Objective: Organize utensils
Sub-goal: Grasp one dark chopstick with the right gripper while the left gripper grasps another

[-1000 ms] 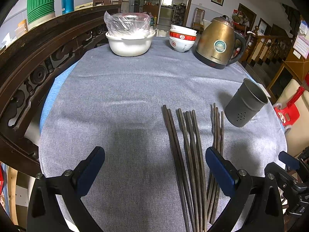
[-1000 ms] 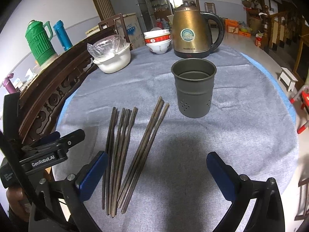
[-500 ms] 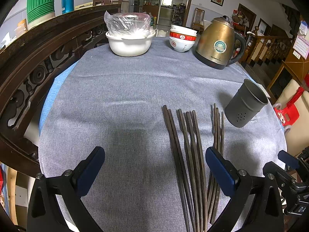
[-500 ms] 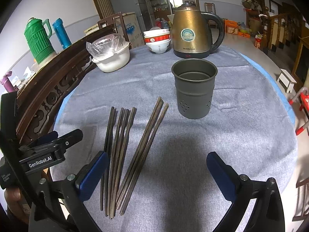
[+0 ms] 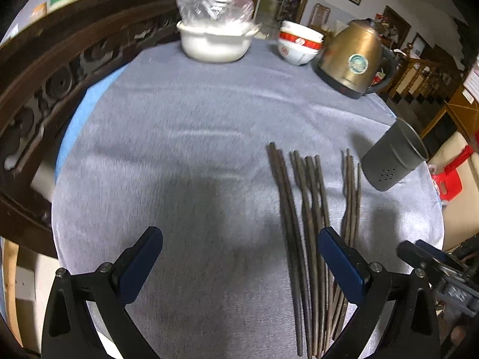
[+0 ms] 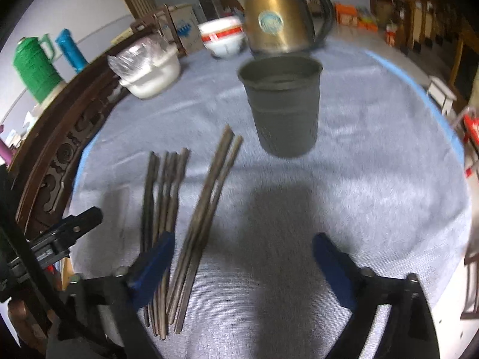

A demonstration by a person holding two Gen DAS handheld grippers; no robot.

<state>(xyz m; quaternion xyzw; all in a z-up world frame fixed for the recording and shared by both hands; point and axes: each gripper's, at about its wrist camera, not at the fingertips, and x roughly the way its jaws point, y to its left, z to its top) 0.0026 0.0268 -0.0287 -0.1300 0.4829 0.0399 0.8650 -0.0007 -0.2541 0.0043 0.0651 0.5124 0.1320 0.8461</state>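
— Right gripper (image 6: pixel 242 257)?
— Jaws closing, nothing between them; chopsticks (image 6: pixel 206 209) lie on the grey cloth (image 6: pixel 359 179) just left of its middle, holder (image 6: pixel 283 107) beyond.
— Left gripper (image 5: pixel 239 257)?
— Wide, empty; chopsticks under its right finger (image 5: pixel 338 257).

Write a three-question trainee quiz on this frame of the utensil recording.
1. True or false: some chopsticks already stand in the holder.
2. Which sits nearest the kettle? A) red-banded bowls B) green flask C) holder
3. What is between the jaws of the right gripper?

Key
1. False: all lie flat on the cloth.
2. A
3. Nothing held; the jaws are closing over cloth, chopsticks by the left one.
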